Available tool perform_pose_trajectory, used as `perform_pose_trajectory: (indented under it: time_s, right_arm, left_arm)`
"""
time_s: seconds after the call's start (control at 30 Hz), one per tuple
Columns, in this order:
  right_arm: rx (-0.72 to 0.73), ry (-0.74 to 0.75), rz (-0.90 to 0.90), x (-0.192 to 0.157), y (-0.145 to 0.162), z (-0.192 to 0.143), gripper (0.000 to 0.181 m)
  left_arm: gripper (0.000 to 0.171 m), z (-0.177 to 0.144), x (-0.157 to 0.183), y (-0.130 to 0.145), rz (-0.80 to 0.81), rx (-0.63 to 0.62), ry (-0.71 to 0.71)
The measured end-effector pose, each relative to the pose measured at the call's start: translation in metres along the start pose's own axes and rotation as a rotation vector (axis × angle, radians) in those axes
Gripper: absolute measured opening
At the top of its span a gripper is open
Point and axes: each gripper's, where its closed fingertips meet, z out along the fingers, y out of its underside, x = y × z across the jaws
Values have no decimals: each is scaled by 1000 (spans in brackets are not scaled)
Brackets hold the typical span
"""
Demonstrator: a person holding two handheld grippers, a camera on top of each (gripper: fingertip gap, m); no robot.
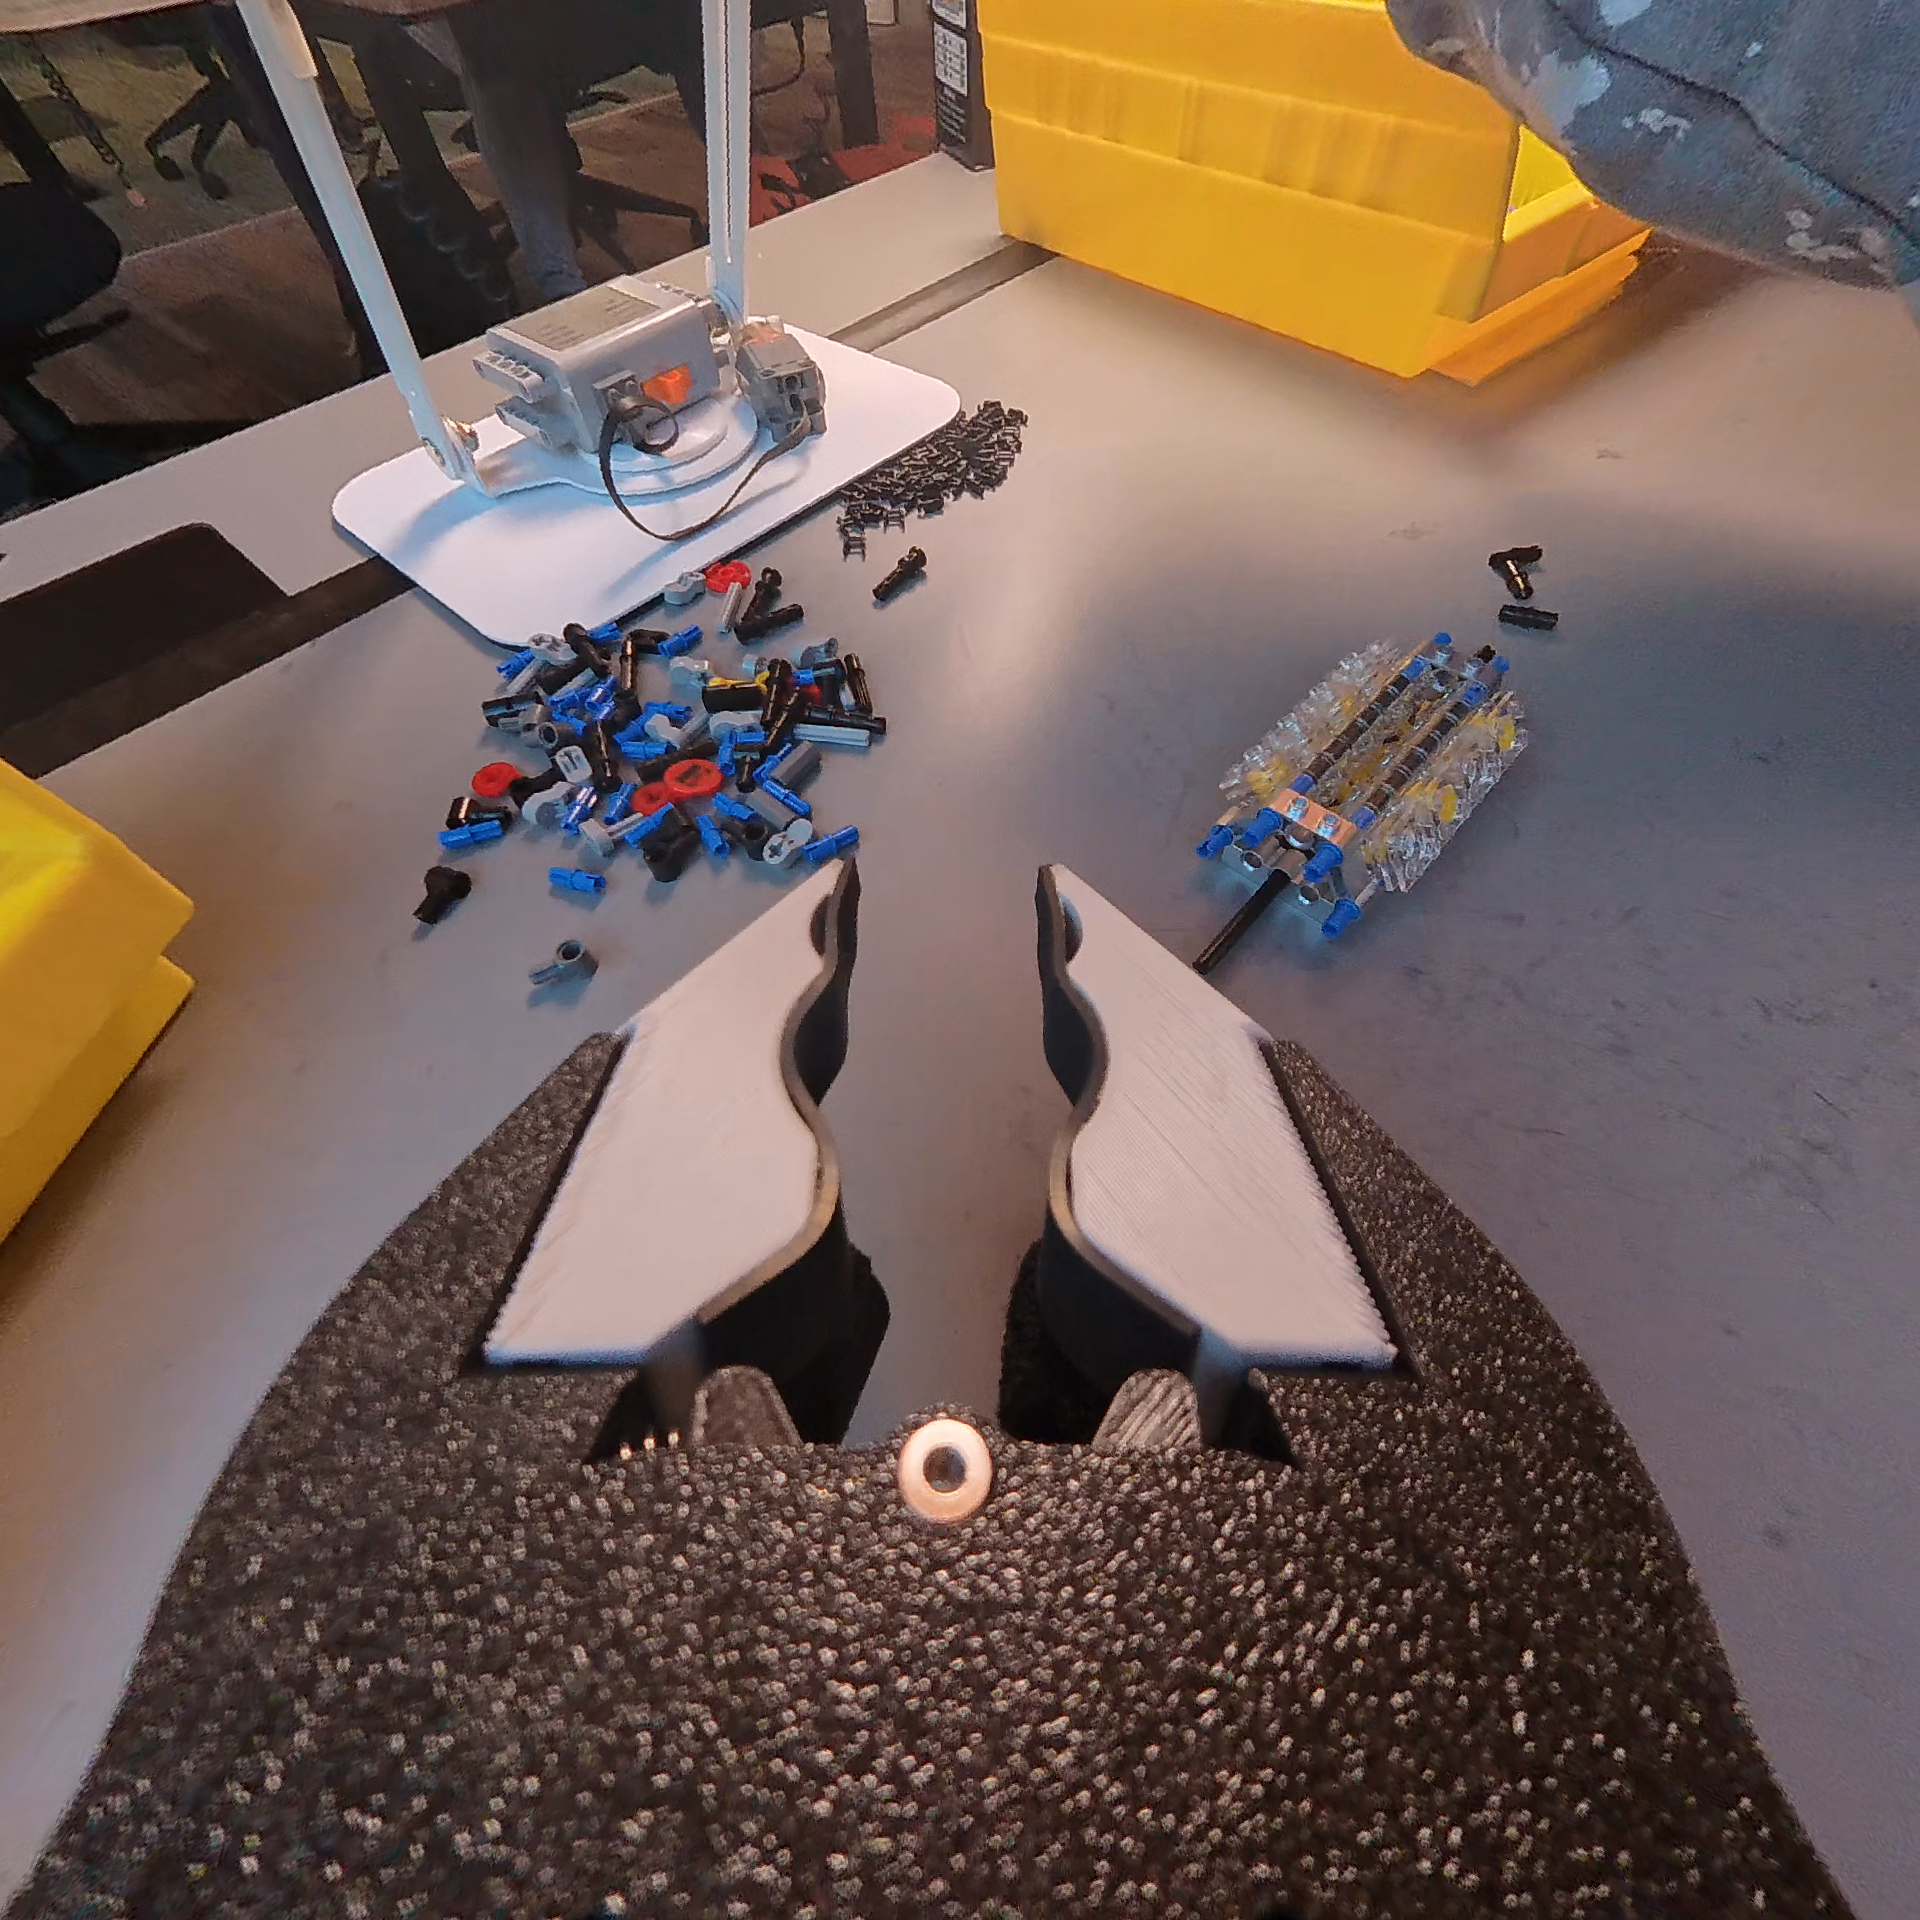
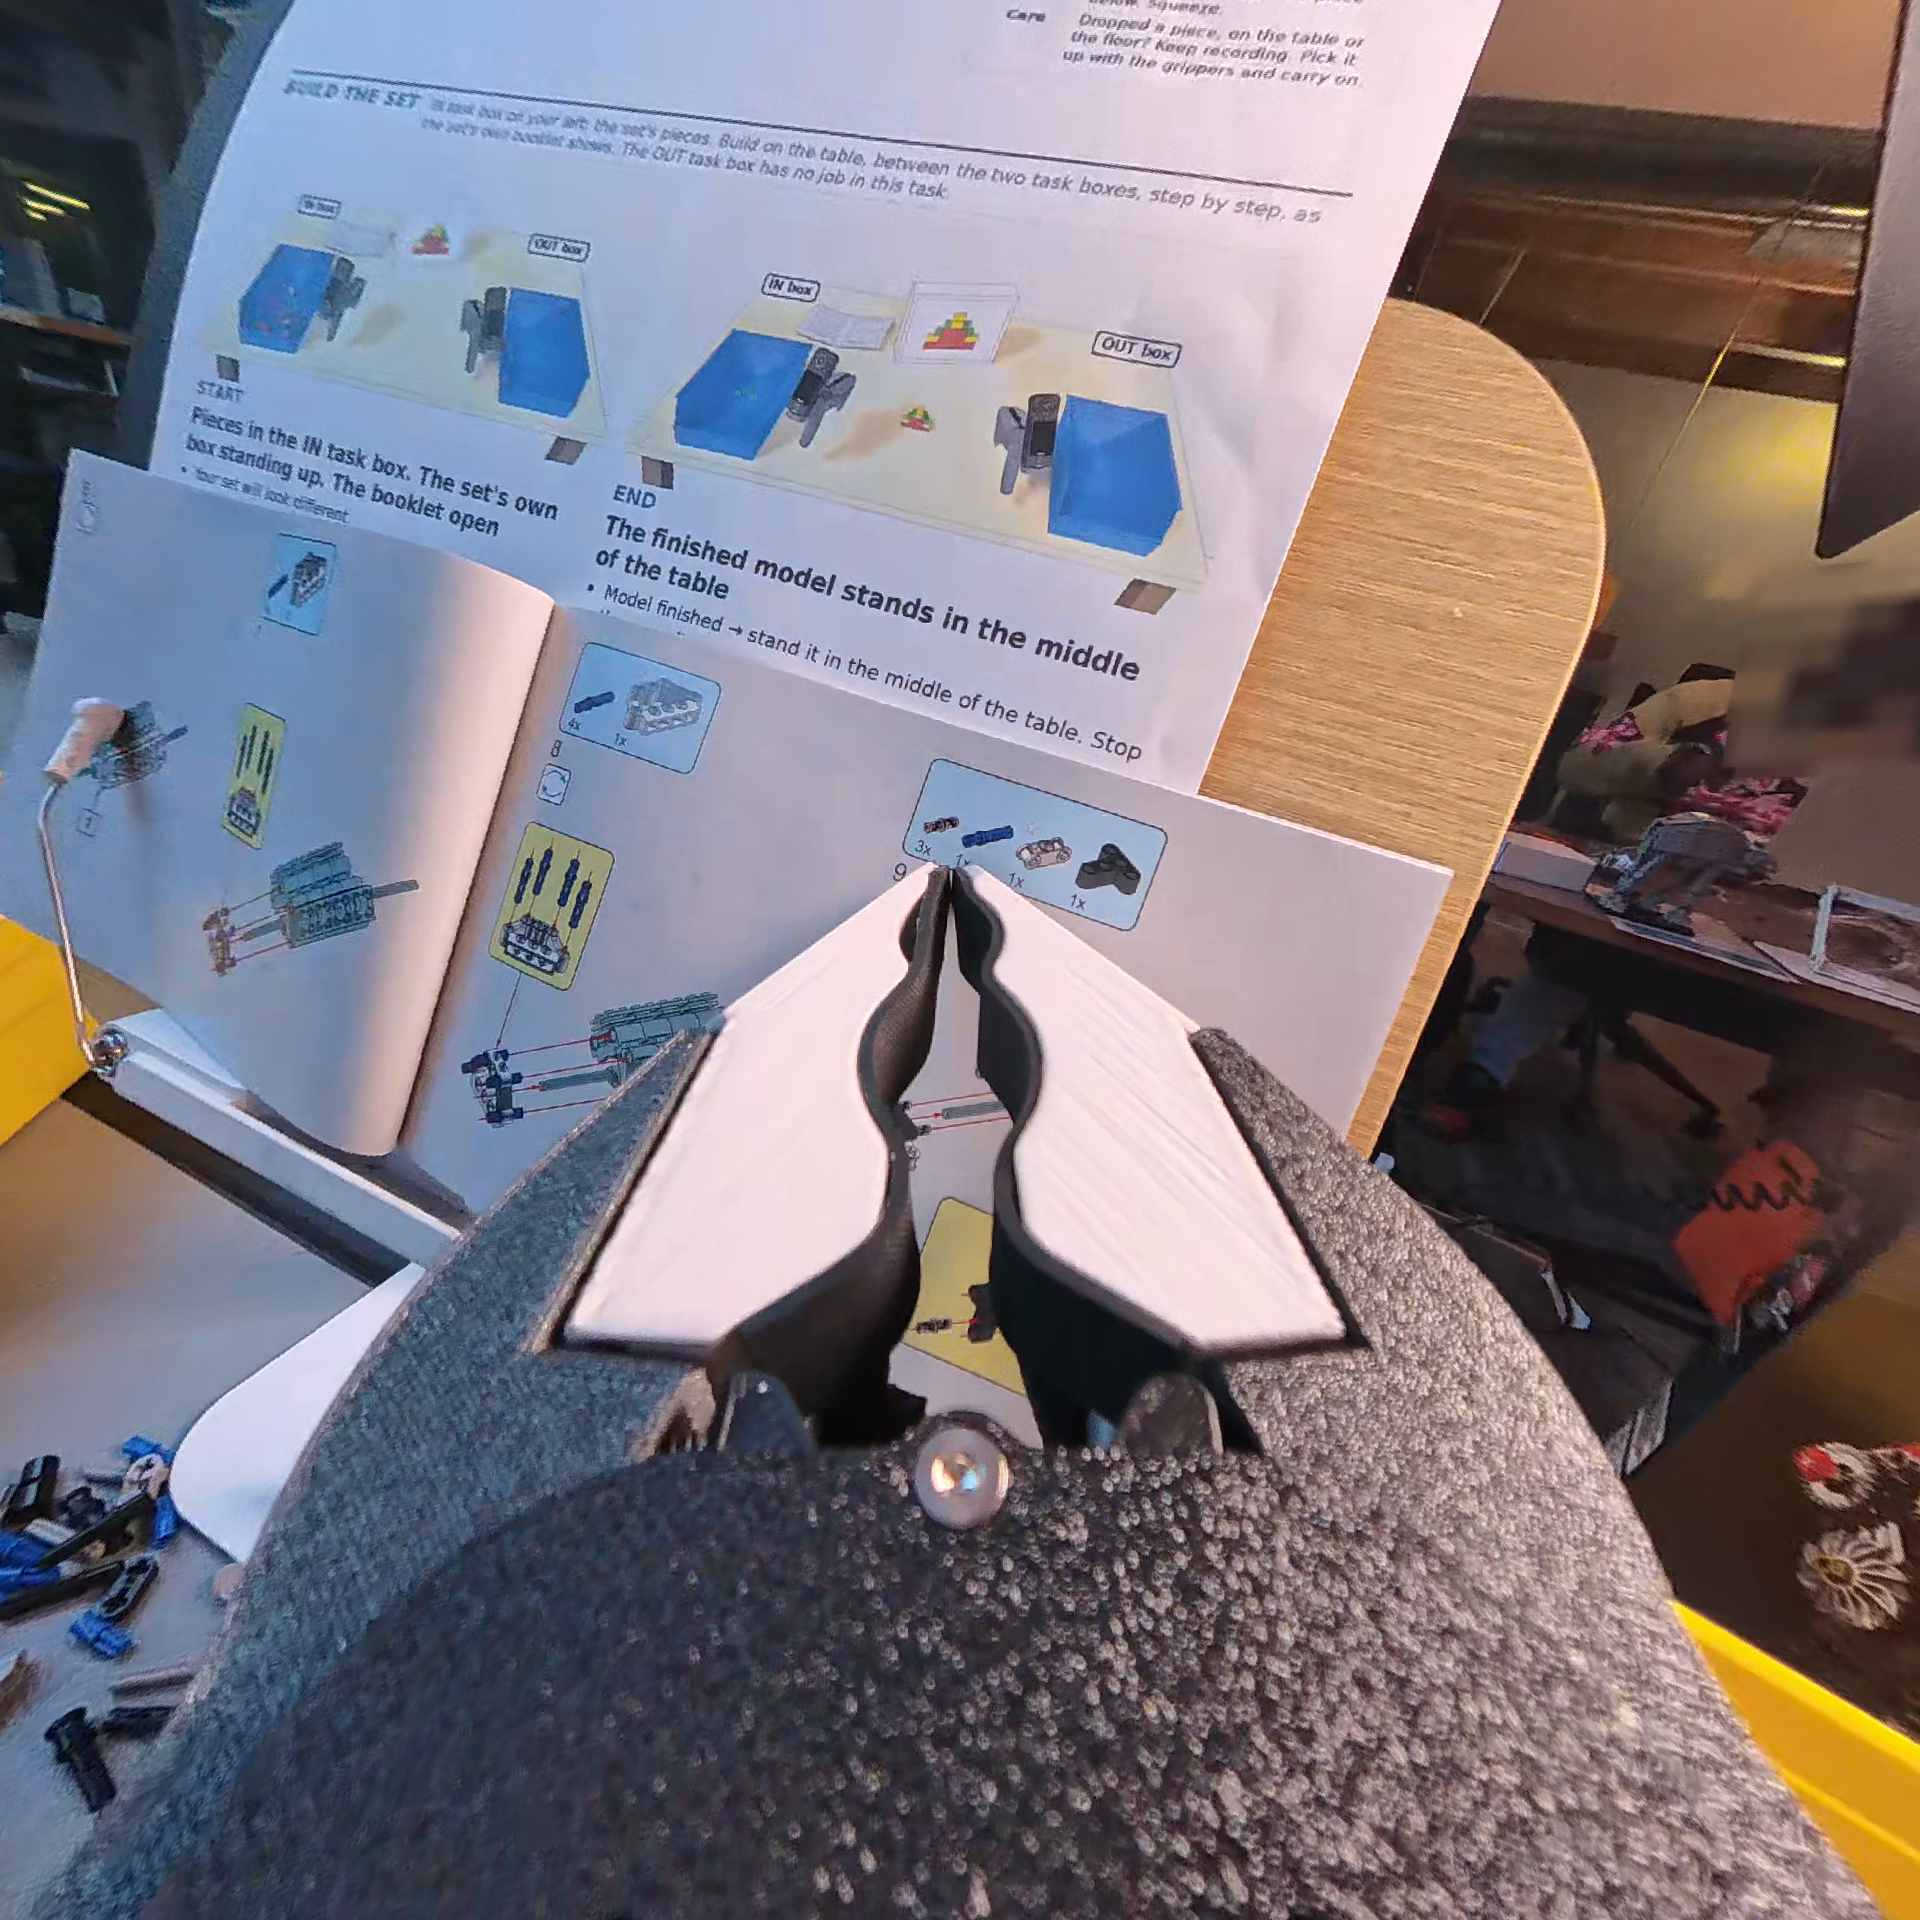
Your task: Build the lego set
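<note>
My left gripper [image 1: 948, 883] is open and empty, held above the grey table [image 1: 1455, 1143]. Just beyond its tips lies a pile of small blue, black, grey and red building pieces [image 1: 675, 748]. To the right lies a partly built model [image 1: 1371, 779] of clear parts with blue pins and black axles. My right gripper [image 2: 950, 876] is shut with nothing seen between its tips, raised in front of an open instruction booklet [image 2: 665, 894] on a stand. A printed sheet [image 2: 790, 343] stands behind the booklet.
A white stand base [image 1: 582, 540] carries a grey battery box [image 1: 603, 358] and motor [image 1: 779, 379]. A heap of small black pins [image 1: 945, 462] lies beside it. Yellow bins stand at the back right [image 1: 1247, 177] and left edge [image 1: 73, 966]. Loose pieces [image 2: 83, 1538] show at lower left.
</note>
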Motion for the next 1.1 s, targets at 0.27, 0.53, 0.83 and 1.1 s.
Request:
perform_pose_trajectory:
  time_s: [0.27, 0.53, 0.83, 1.1]
  right_arm:
    - [47, 7, -55, 27, -28, -41, 0]
    - [-291, 176, -69, 167, 45, -141, 9]
    - [-973, -12, 53, 167, 183, -201, 19]
    - [-1028, -235, -52, 128, 243, -159, 24]
  left_arm:
    - [33, 0, 2, 1, 10, -2, 6]
    - [33, 2, 3, 2, 14, -16, 12]
    - [33, 5, 3, 7, 23, -50, 7]
    - [33, 7, 4, 9, 40, -65, 4]
